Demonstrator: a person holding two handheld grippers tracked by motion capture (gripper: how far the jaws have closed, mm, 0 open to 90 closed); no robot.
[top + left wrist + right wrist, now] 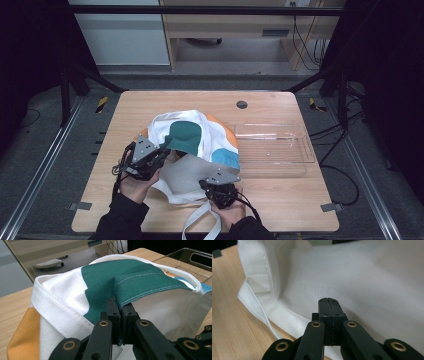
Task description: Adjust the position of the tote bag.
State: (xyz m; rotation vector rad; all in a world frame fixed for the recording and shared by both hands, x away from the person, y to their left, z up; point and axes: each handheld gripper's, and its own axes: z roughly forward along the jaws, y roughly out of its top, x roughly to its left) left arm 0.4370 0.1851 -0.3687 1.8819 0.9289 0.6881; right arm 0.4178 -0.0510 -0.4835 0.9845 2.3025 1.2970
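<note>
A white cloth tote bag point(200, 131) with green, orange and blue patches lies crumpled in the middle of the wooden table point(280, 195). At the bag's left side my left gripper point(165, 146) is shut on the stitched edge of the green panel point(140, 282), which is lifted into a fold over the jaws point(120, 306). My right gripper point(209, 184) is at the bag's near edge, over the pale inner cloth point(362, 277). Its jaws point(329, 301) are pressed together and I see nothing between them. The bag's white straps point(200, 220) trail off the table's front edge.
A clear plastic tray point(300, 150) lies to the right of the bag, touching its blue corner, and its rim point(190, 255) is in the left gripper view too. A round cable hole point(242, 104) sits near the table's far edge. Black frame legs stand at both sides.
</note>
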